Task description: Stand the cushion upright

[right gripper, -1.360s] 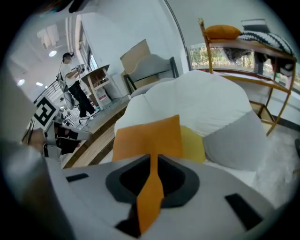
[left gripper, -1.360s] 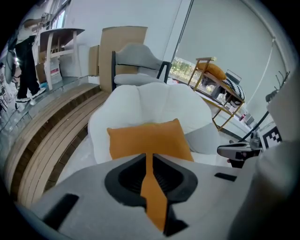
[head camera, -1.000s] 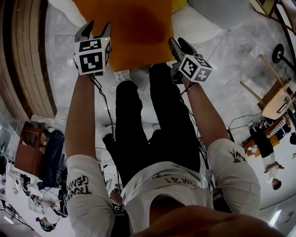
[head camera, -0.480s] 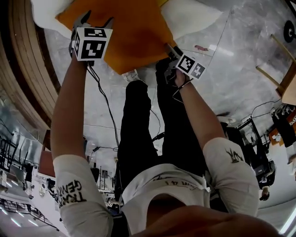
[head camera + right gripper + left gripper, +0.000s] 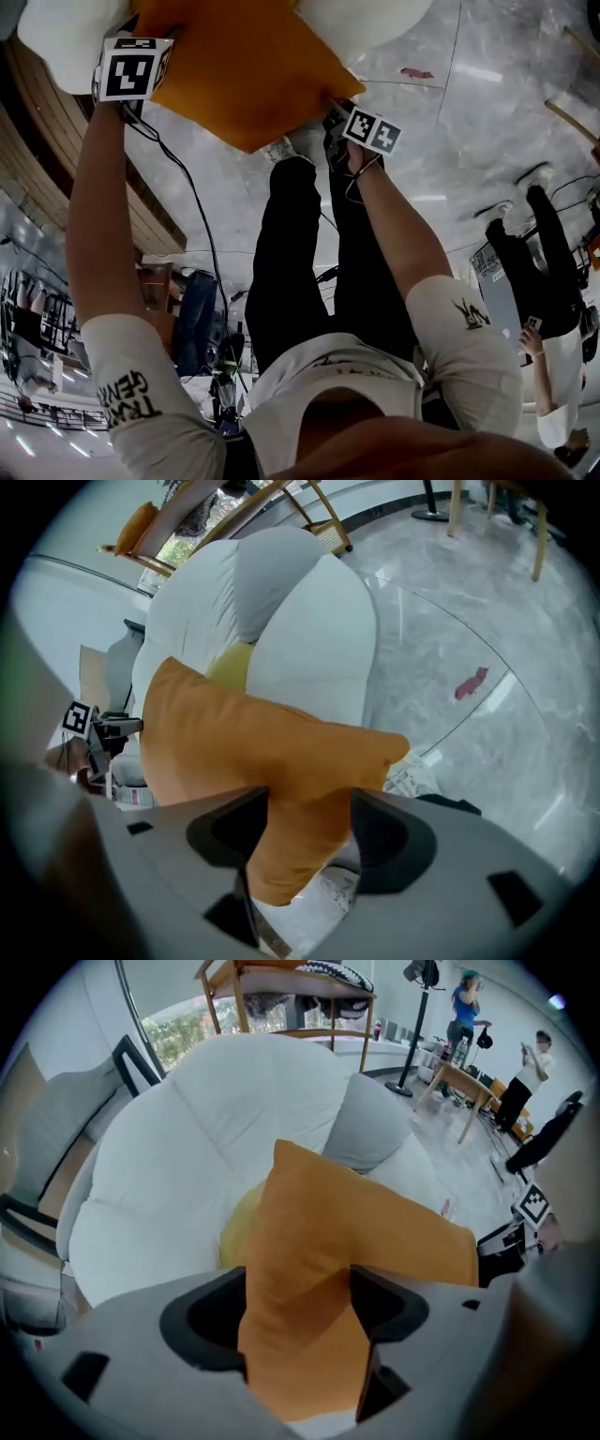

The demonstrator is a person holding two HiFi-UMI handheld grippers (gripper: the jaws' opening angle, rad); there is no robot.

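Marble floor (image 5: 487,621), white padded chair (image 5: 187,1147), orange cushion (image 5: 319,1241) on it

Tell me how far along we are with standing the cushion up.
Done: the orange cushion leans against the white chair. In hand: its edge sits between the wide jaws of the left gripper, and the jaws of the right gripper are opening around a corner. Left: pull both clear, check it stands.
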